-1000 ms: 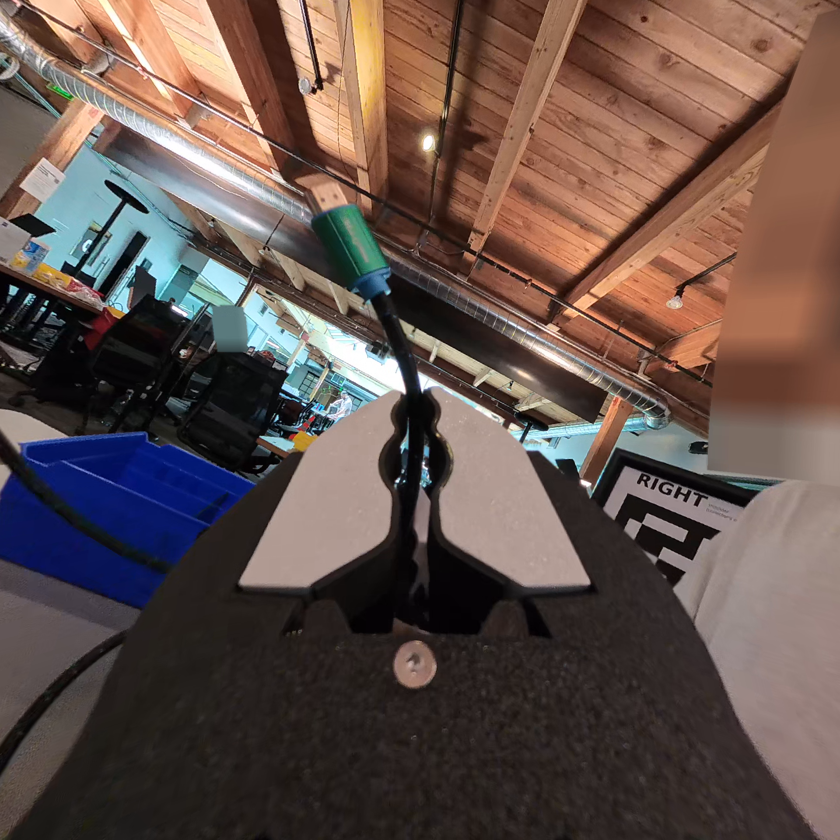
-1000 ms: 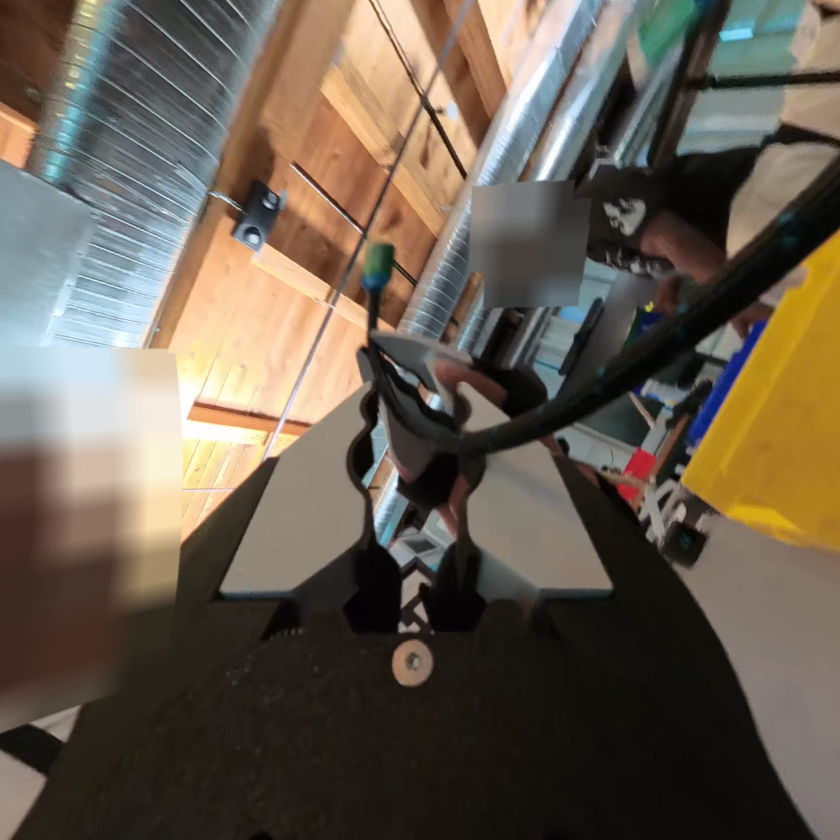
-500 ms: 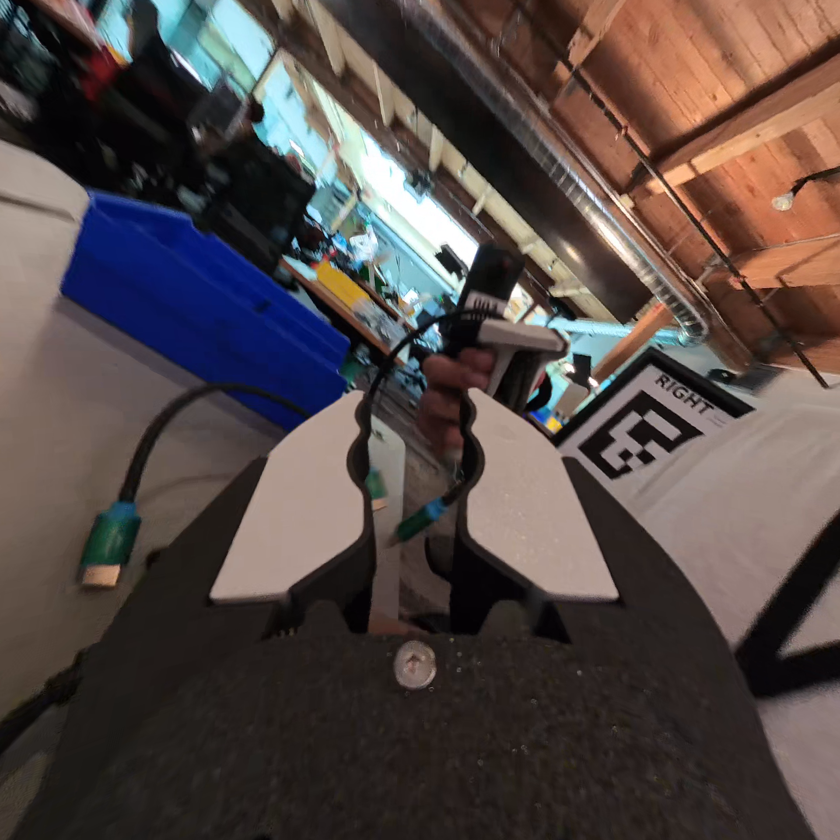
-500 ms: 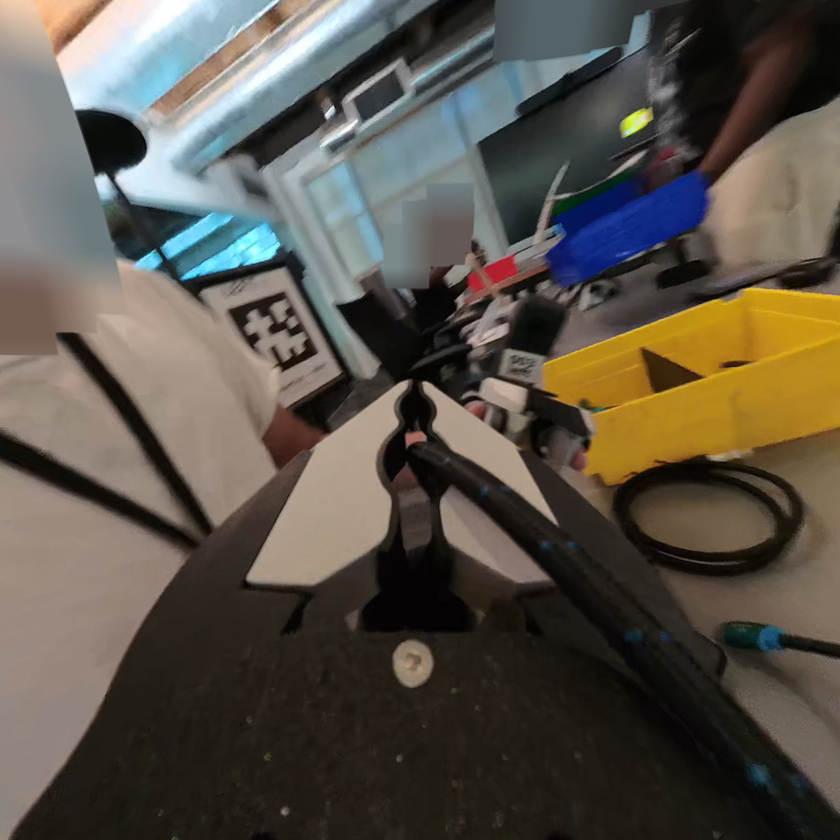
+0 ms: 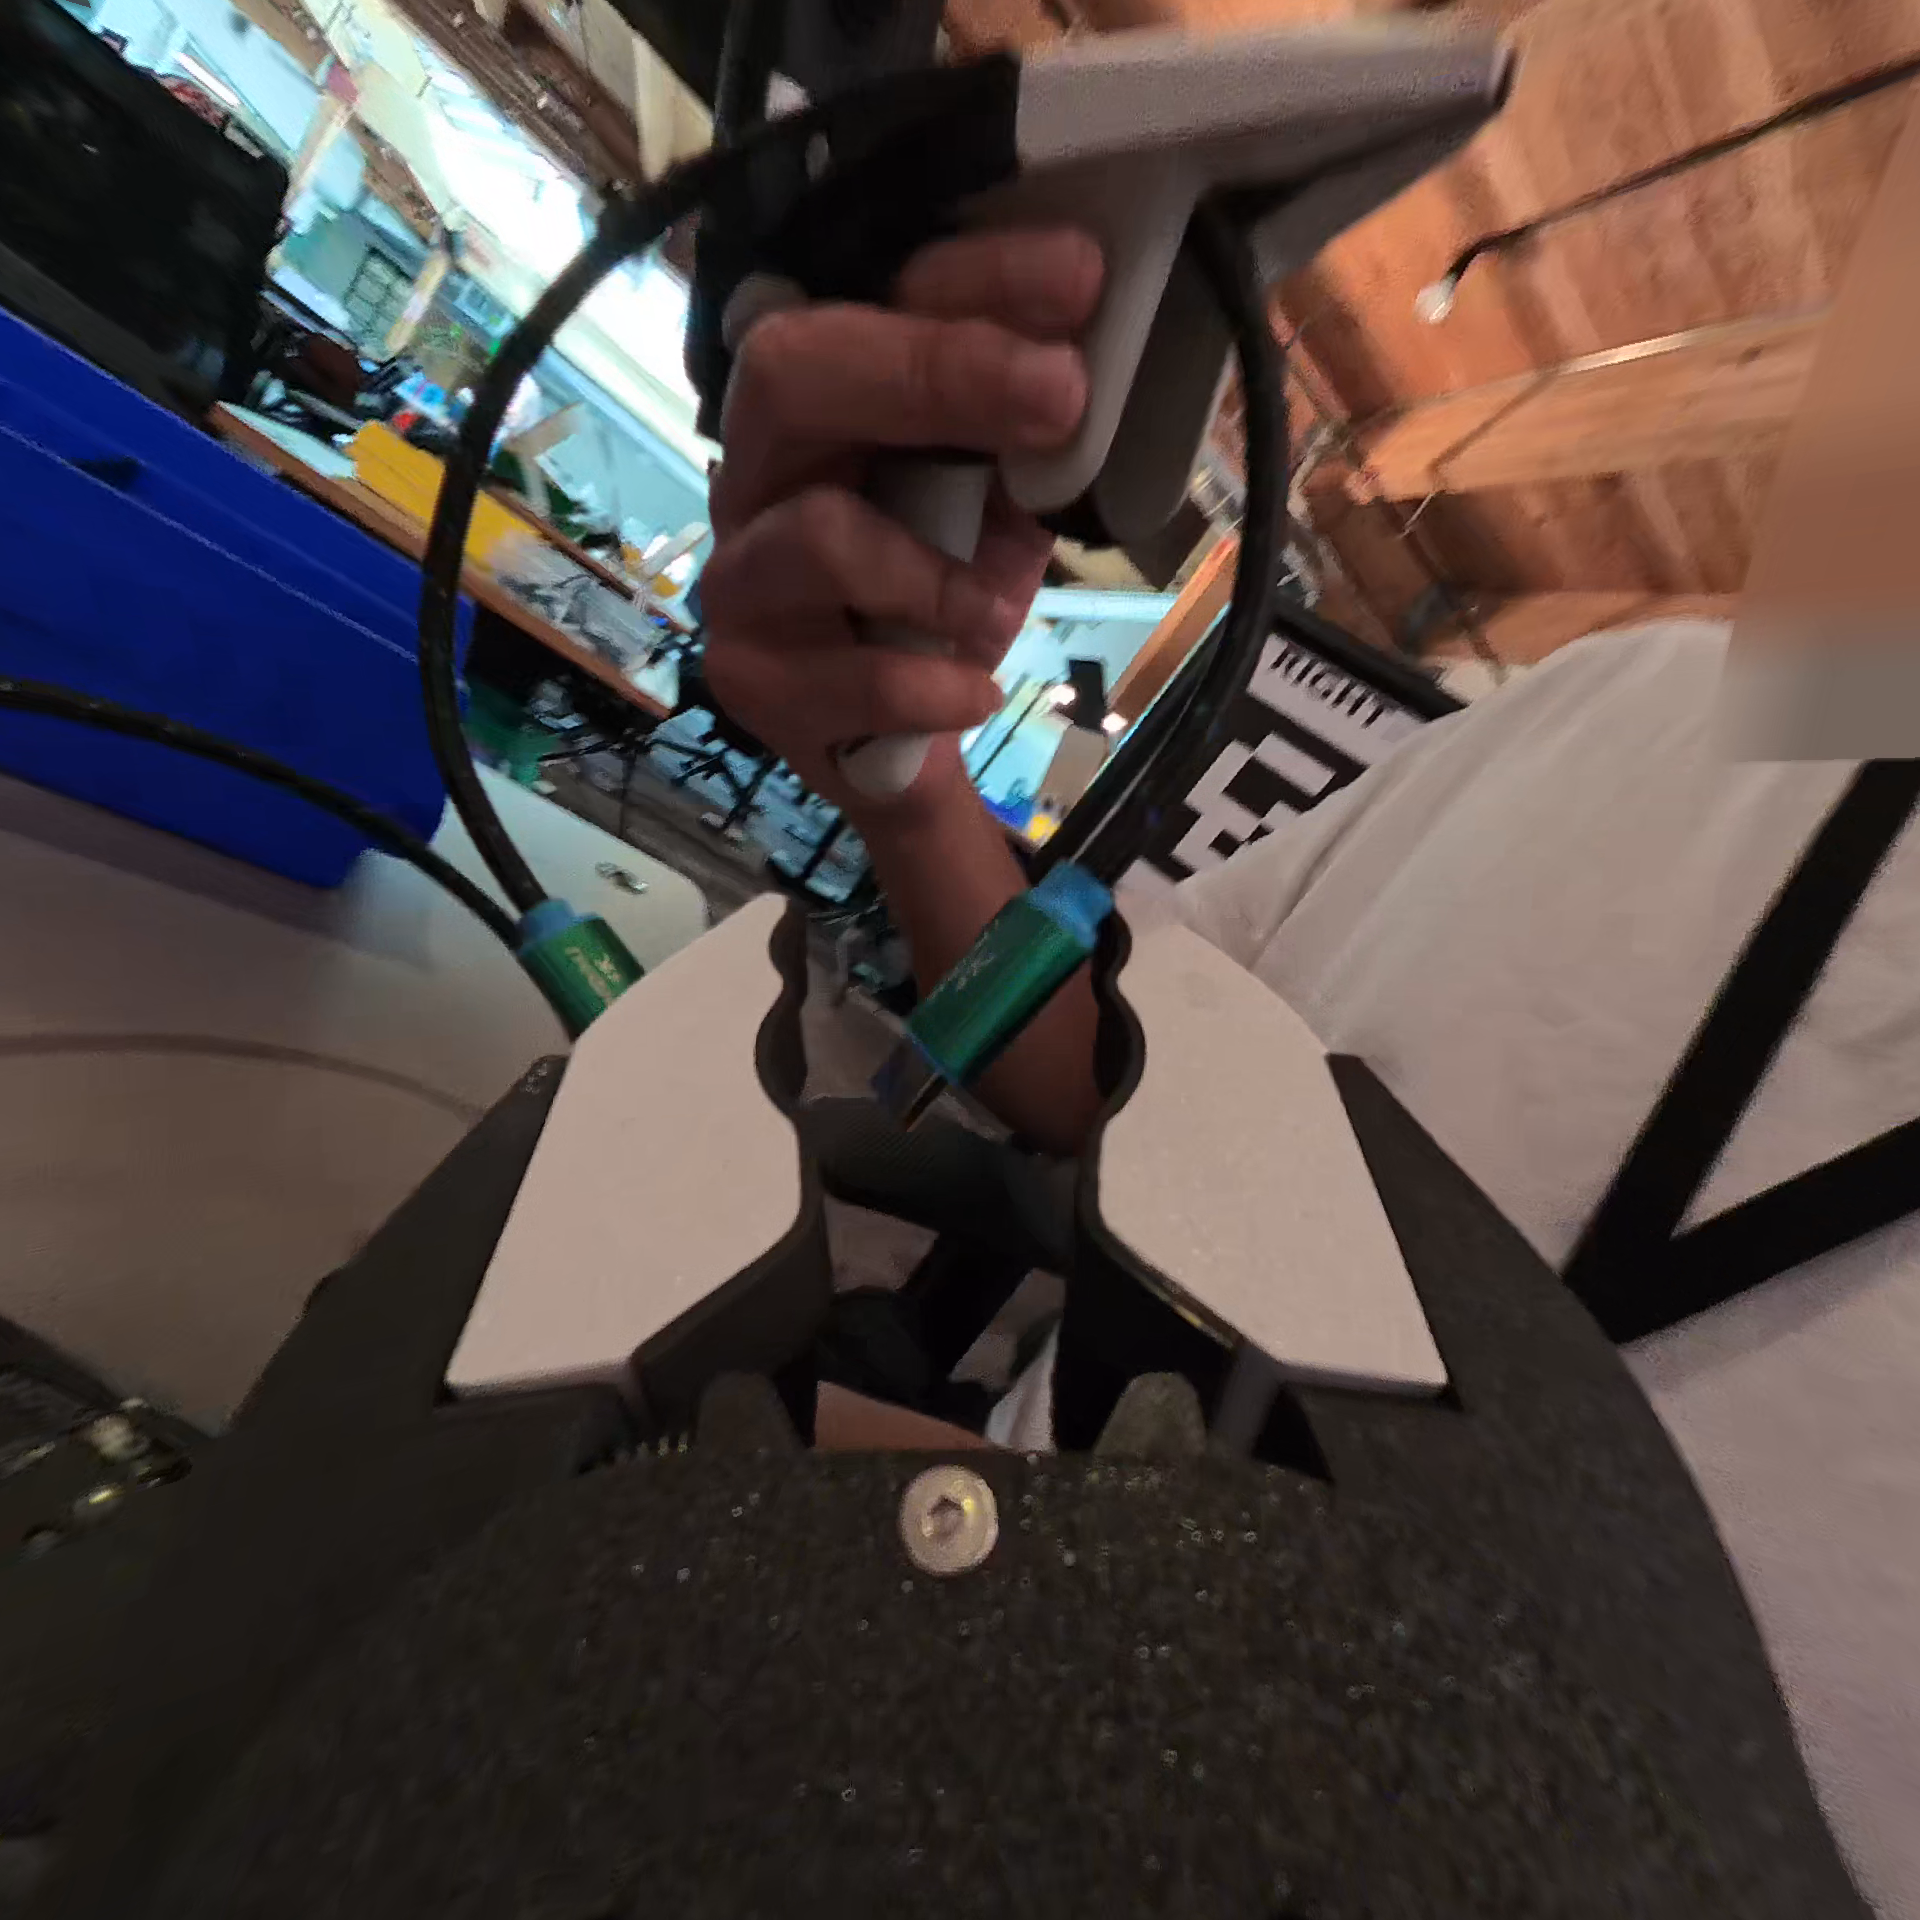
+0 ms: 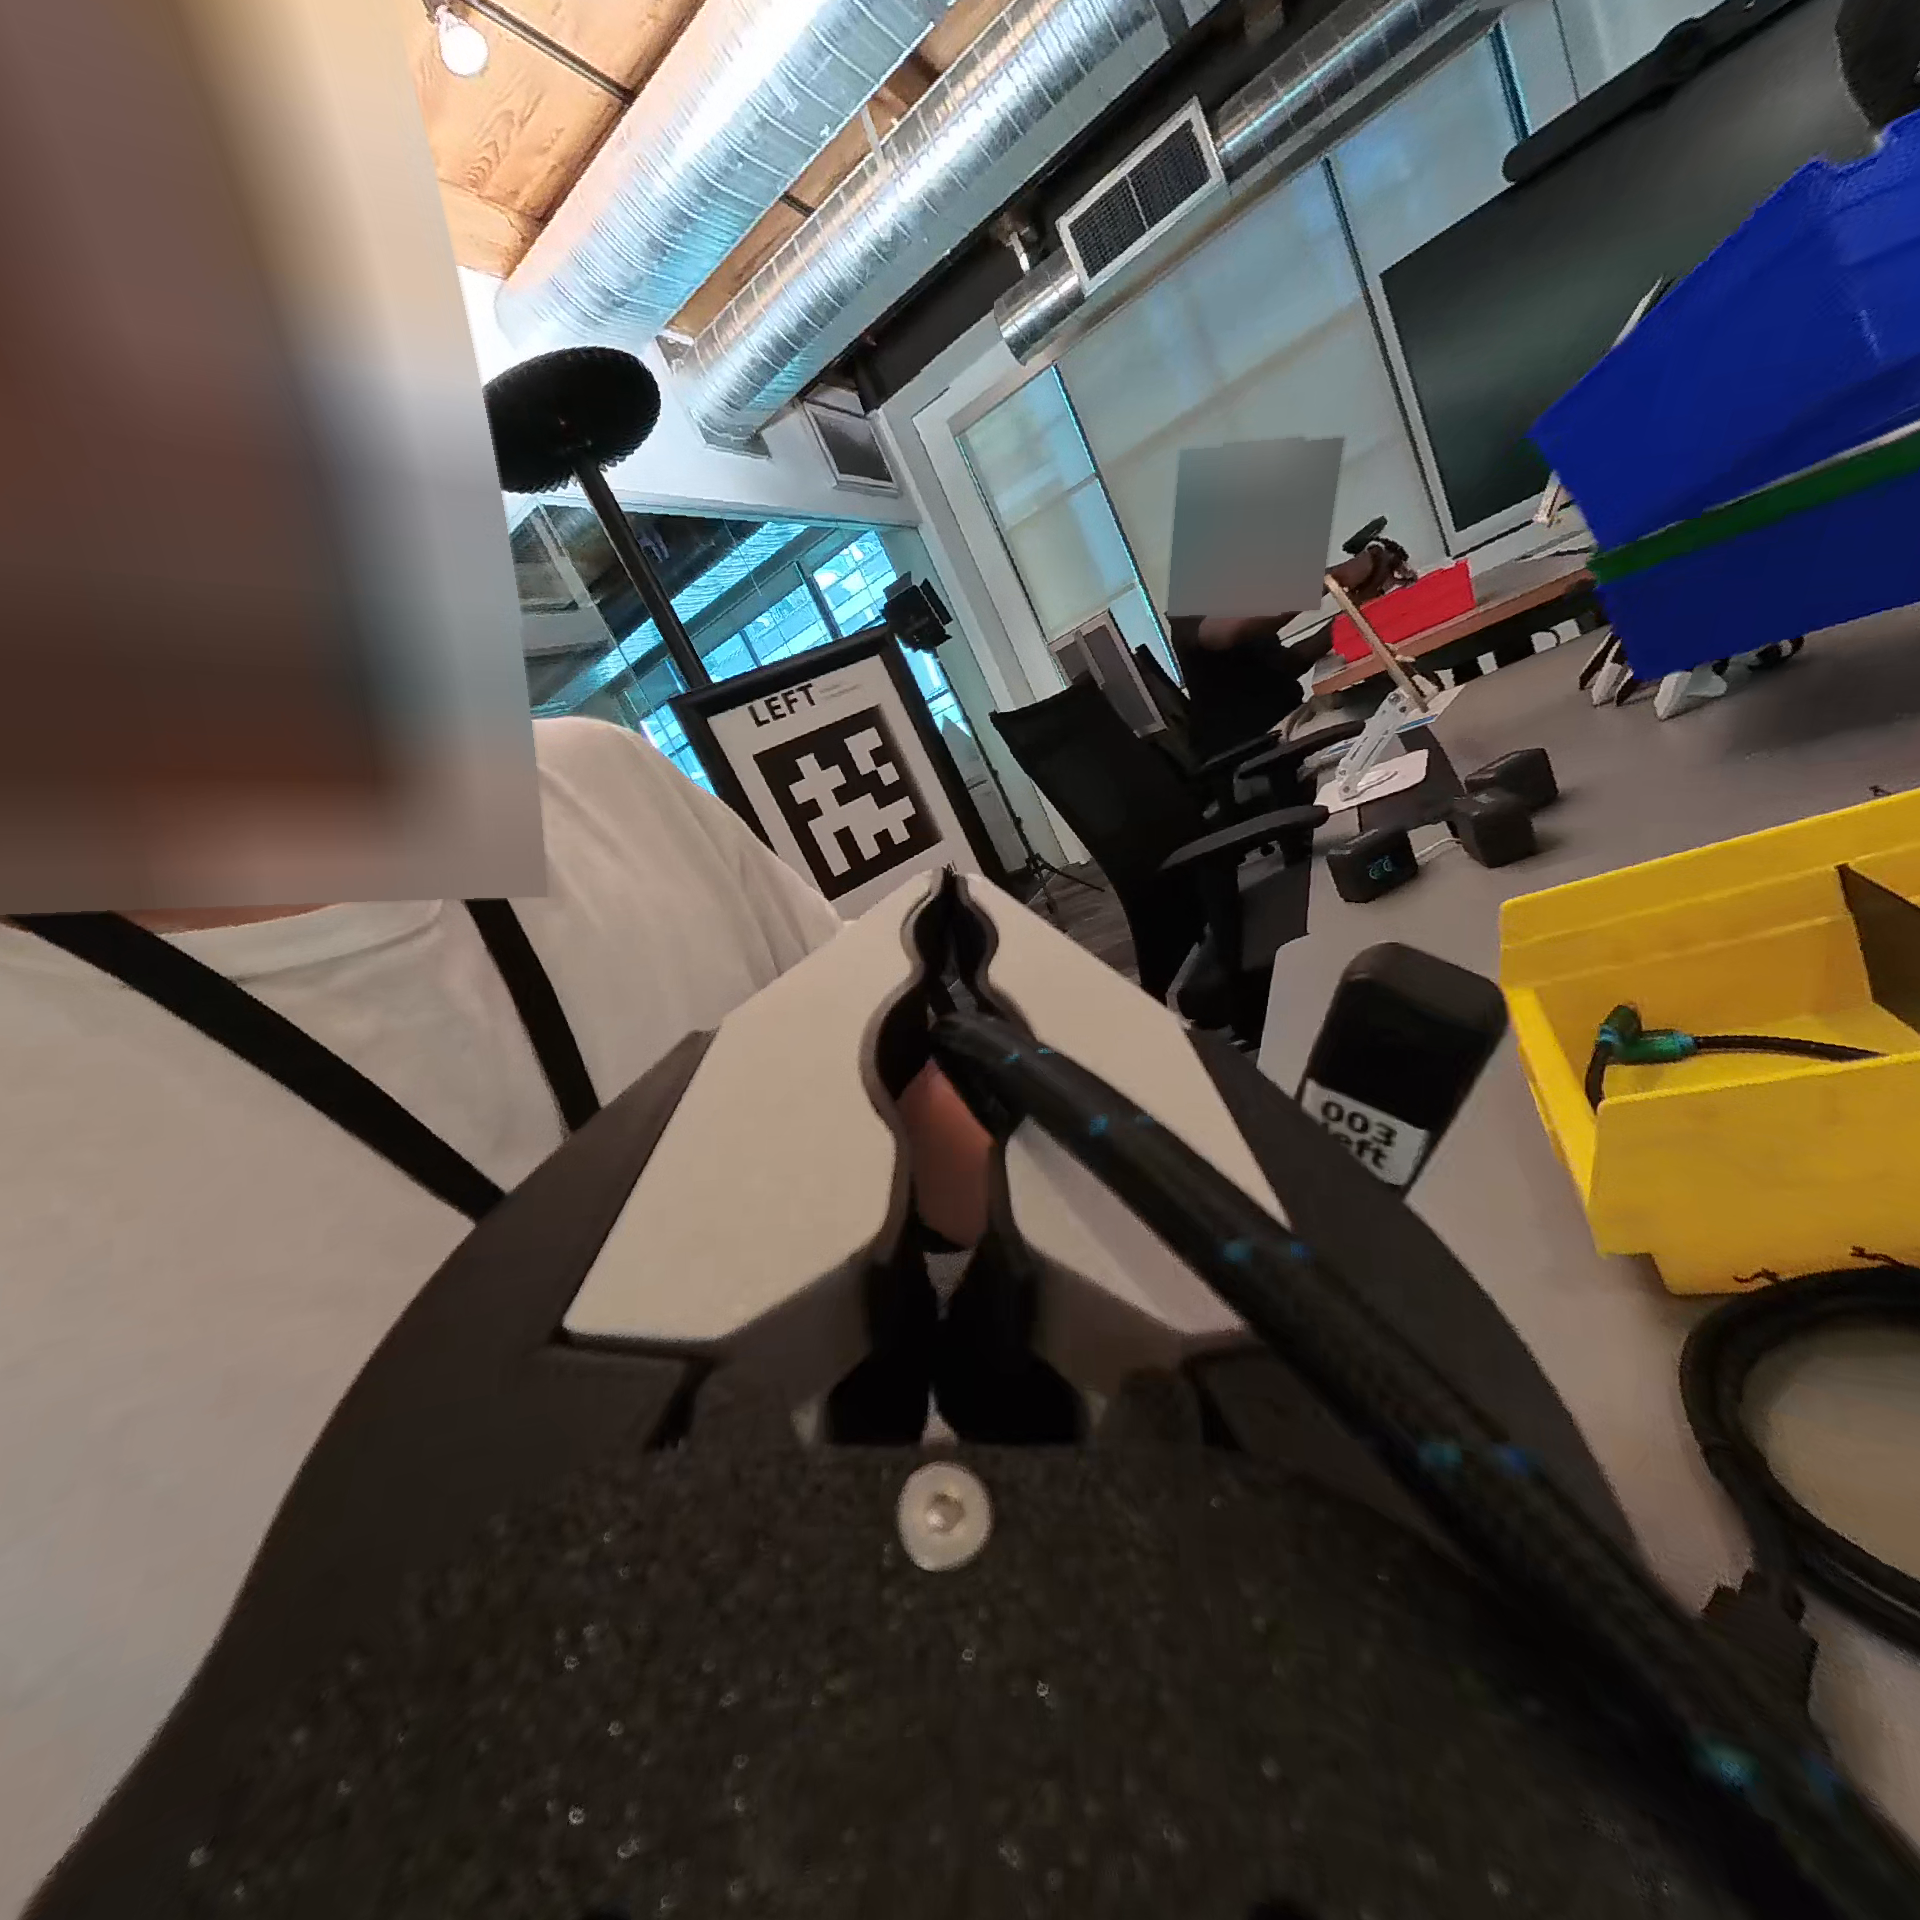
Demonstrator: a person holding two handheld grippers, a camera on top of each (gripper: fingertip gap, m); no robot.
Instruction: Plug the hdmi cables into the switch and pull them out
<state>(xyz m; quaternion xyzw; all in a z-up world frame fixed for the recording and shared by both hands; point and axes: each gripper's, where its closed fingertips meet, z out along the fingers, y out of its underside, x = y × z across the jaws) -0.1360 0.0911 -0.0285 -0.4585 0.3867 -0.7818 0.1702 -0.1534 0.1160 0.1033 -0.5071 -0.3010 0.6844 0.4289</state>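
Note:
In the left wrist view my left gripper (image 5: pixel 945 935) is open and empty. A green HDMI plug (image 5: pixel 992 992) hangs between its fingertips, close to the right finger, on a black cable (image 5: pixel 1242 540) that loops up to the right gripper held in a hand (image 5: pixel 883 468) above. A second green plug (image 5: pixel 577 966) sits just behind my left finger. In the right wrist view my right gripper (image 6: pixel 951 904) is shut on a black braided cable (image 6: pixel 1122 1153) that runs back to the lower right. I cannot make out the switch in either view.
A yellow bin (image 6: pixel 1714 1174) at the right holds another cable with a green plug (image 6: pixel 1642 1039). A black cable coil (image 6: pixel 1766 1475) lies in front of it. A blue bin (image 5: pixel 208 644) stands at the left. A person in a white shirt (image 5: pixel 1558 1039) is close by. Across from one pair of fingers to the other is roughly 12 cm.
My left gripper let go of the cable with the green plug and opened. Both views swung down from the ceiling. The right gripper closed on a cable and its plug now hangs between my left fingers.

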